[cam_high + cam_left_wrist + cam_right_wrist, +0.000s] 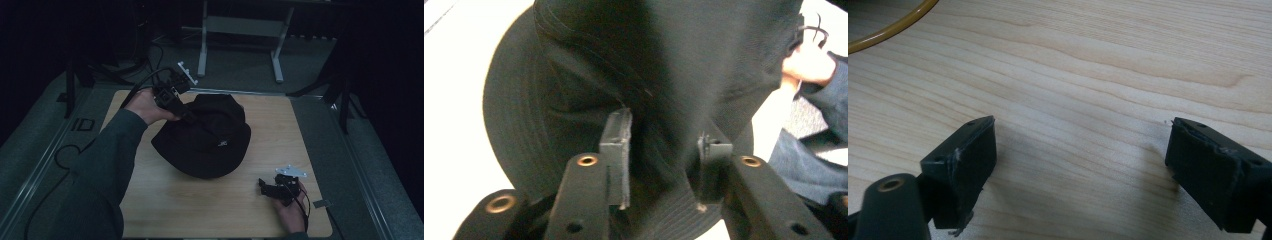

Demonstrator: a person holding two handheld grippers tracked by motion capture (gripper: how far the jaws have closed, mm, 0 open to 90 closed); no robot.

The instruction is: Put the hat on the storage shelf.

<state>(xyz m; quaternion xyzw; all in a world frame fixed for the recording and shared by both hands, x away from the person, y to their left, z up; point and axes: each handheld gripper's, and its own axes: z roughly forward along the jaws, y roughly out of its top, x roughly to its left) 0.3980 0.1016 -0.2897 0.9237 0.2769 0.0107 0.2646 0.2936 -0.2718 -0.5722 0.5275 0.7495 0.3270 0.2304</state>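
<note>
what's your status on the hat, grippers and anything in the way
Left gripper at black hat, fingers parted, cloth between, not pinched. Right gripper open over bare table, holding nothing. Nothing in the way.

I see the hat [205,137] lying near the middle of the table [165,210]. My left gripper [186,116] sits at its far-left edge, seemingly with fabric between the jaws. My right gripper [264,187] rests well apart, toward the near-right corner.
</note>
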